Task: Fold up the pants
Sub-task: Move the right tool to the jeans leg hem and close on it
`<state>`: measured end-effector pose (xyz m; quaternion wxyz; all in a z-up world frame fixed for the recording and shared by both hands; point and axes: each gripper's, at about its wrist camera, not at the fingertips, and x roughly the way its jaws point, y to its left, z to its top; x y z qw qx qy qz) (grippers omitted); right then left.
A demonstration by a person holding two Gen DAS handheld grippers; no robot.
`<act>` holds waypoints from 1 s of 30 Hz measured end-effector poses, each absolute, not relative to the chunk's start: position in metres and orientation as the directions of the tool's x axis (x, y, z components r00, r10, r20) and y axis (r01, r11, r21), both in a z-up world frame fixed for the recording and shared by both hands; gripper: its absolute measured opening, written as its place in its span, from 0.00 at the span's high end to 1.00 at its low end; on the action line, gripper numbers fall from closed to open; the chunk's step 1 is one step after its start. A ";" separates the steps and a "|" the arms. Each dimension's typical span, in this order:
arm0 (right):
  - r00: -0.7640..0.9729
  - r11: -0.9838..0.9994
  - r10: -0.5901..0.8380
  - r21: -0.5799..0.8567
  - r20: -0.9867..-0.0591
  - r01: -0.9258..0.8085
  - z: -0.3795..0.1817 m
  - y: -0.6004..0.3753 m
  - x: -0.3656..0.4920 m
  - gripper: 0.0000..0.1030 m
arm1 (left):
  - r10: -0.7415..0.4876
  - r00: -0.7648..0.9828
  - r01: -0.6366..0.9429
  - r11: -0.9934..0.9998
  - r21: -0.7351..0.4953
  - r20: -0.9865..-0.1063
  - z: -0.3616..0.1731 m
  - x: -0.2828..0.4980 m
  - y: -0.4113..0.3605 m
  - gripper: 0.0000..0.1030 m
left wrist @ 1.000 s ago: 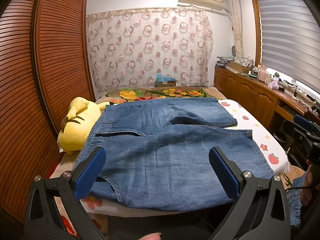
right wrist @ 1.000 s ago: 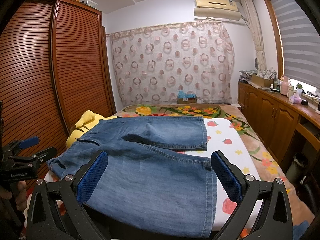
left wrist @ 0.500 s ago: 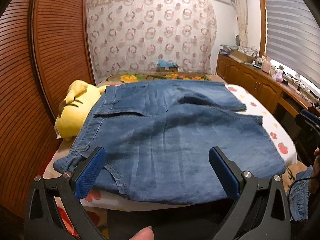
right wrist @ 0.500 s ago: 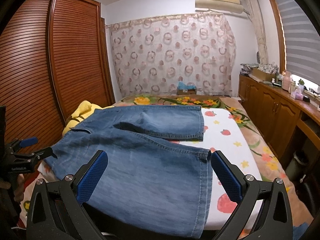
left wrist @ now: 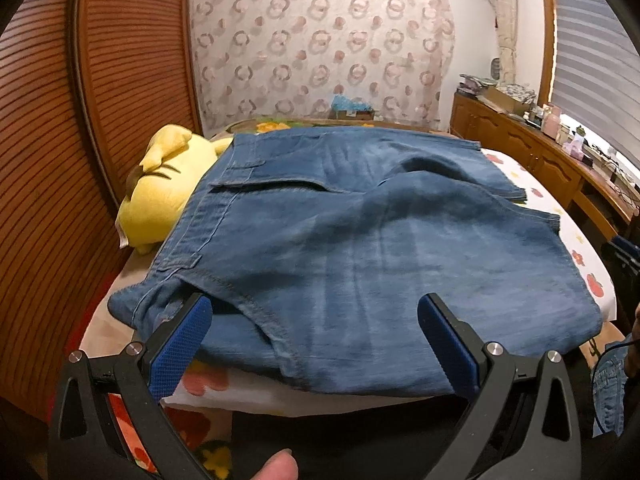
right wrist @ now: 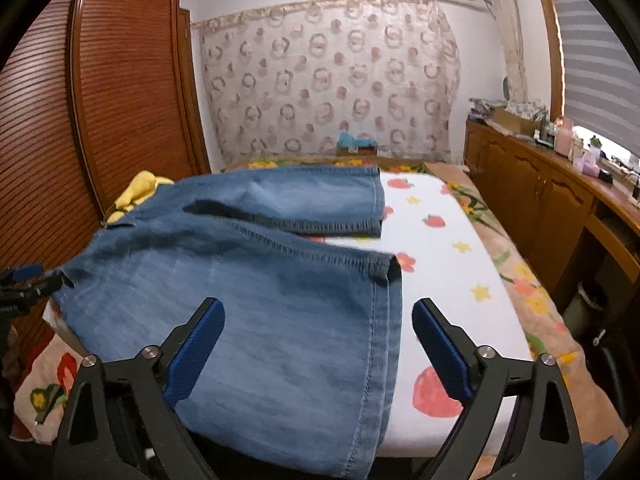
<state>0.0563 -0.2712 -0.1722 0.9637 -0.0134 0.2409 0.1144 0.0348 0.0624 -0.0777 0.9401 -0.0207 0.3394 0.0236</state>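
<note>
Blue denim pants (left wrist: pixel 360 248) lie spread flat on the bed, waistband to the left, both legs running right. My left gripper (left wrist: pixel 316 320) is open and empty, just above the near waist corner and pocket edge. In the right wrist view the pants (right wrist: pixel 248 300) show their two leg hems, the near one hanging over the bed's front edge. My right gripper (right wrist: pixel 318 320) is open and empty, straddling the near leg hem. The left gripper also shows at the left edge of the right wrist view (right wrist: pixel 24 280).
A yellow plush toy (left wrist: pixel 160 196) lies at the bed's left side against the wooden wardrobe (left wrist: pixel 80 120). The white fruit-print sheet (right wrist: pixel 448 264) covers the bed's right part. A wooden cabinet (right wrist: pixel 540 200) with clutter runs along the right wall.
Both grippers have moved forward and down toward the pants' near edge; the pants now fill more of each view. Jaws stay open.
</note>
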 end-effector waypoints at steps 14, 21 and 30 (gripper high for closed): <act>0.758 0.976 0.178 0.016 -0.627 -0.216 -0.169 -0.283 0.071 0.32 | 0.053 0.744 -0.124 0.990 -0.061 -0.667 -0.107 0.039 0.102 0.00; 0.728 0.980 0.164 0.023 -0.665 -0.200 -0.162 -0.283 0.071 0.37 | 0.042 0.763 -0.138 0.985 -0.099 -0.645 -0.103 0.035 0.123 0.02; 0.740 0.974 0.155 -0.024 -0.655 -0.225 -0.155 -0.271 0.057 0.55 | 0.073 0.756 -0.190 0.975 -0.112 -0.650 -0.107 0.036 0.154 0.28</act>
